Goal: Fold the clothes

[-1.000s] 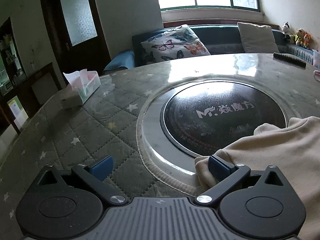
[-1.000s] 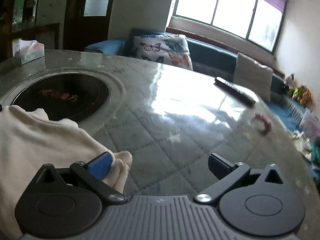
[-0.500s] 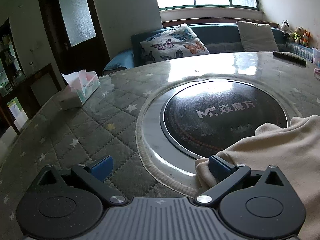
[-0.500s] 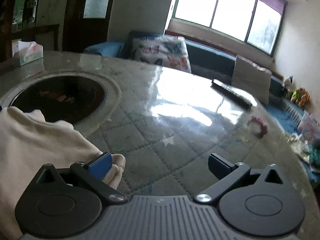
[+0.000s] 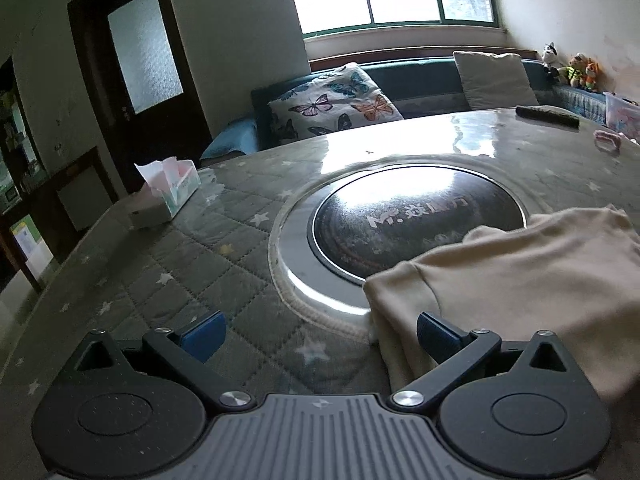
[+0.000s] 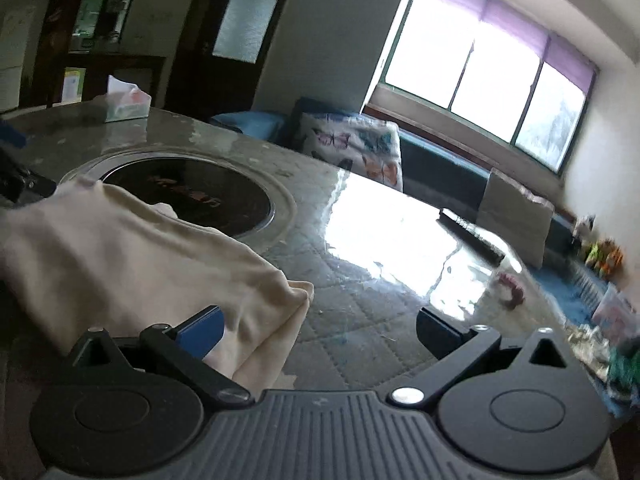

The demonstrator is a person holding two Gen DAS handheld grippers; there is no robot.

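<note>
Cream garment [image 5: 520,276] lay between left gripper [image 5: 320,334] and right gripper [image 6: 320,328], both spread wide, holding nothing. Only the right view showed the garment's folded corner by its left finger [image 6: 202,330].

Soft matt cream cloth garment [image 5: 520,272] on a glossy glass-topped quilted table [image 5: 224,256]; shiny black hob [image 5: 416,224].

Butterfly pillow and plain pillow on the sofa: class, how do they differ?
The butterfly pillow is white, printed with coloured butterflies; the plain pillow is an unpatterned pale grey. The butterfly pillow sits nearer the door side of the sofa; the plain pillow sits toward the toy corner. Both lean upright against the sofa back.
</note>
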